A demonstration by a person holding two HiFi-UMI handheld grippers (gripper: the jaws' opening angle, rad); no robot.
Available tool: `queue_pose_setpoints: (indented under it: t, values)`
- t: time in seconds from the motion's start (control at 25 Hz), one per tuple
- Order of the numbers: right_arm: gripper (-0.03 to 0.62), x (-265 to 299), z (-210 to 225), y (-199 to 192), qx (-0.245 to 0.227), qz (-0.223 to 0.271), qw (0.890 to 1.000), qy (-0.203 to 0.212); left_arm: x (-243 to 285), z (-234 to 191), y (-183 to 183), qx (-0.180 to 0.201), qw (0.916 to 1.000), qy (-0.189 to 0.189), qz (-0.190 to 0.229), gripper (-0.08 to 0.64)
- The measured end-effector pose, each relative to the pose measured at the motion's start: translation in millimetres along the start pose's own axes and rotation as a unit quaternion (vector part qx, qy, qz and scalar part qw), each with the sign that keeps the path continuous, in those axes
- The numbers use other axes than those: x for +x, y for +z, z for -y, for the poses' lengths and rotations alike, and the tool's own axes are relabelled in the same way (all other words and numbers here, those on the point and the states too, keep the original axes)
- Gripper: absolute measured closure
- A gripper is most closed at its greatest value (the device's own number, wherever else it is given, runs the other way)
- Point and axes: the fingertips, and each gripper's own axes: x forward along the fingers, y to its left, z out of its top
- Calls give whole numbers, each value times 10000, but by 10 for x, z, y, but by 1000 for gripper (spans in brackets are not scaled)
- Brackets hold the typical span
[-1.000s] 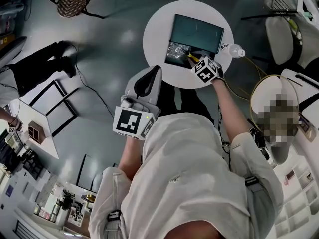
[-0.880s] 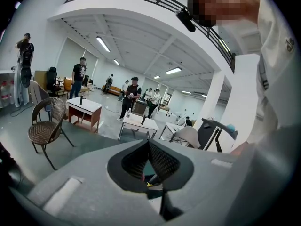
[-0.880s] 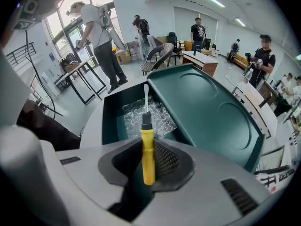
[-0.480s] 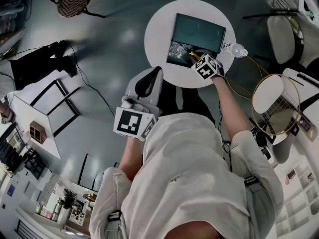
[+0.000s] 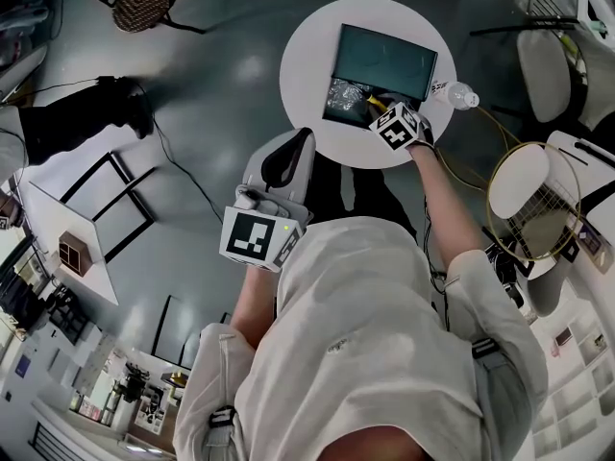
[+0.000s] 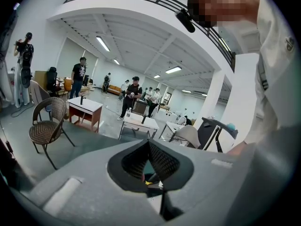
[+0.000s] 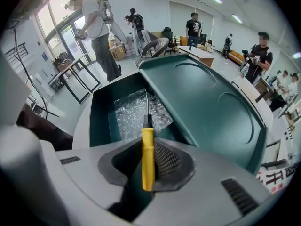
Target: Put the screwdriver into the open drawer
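A round white table (image 5: 307, 60) carried a dark green plastic cabinet (image 5: 384, 54). Its open drawer (image 5: 332, 94) was pulled out toward the person, with the drawer front near the table's near rim. A clear plastic bottle (image 5: 454, 94) lay just beside the cabinet's right side, at the table edge. Bare floor surrounded the table on the left and near sides.

The right gripper (image 5: 377, 113) was positioned over the drawer's right front corner. The left gripper (image 5: 293, 152) was held apart from the table, over the floor near its rim.

The head view showed the table rim and the bottle but not the grip. The right gripper view showed the drawer's interior wall, a crinkled clear plastic sheet (image 7: 136, 112) lining the floor, and the cabinet top with two round recesses. The left gripper view showed only the room, including a brown wicker chair (image 6: 47, 126), and not the drawer.

The right gripper's jaws were clamped on the handle of a yellow-handled screwdriver (image 7: 147, 145). The handle lay along the jaw line and the metal shaft projected forward over the plastic sheet inside the drawer. Contact between tip and sheet could not be determined. The left gripper's jaws were pressed together with nothing between them.
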Motion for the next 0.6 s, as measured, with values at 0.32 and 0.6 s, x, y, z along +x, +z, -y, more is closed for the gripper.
queue_pose_setpoints:
  t: [0.32, 0.6]
  values:
    - [506, -65, -1, -6, 47, 66, 10000, -12, -28, 66, 14, 23, 10000, -21, 35, 549]
    - [508, -212, 34, 54, 78, 319, 9994, -66, -69, 103, 51, 92, 9998, 27, 146, 549]
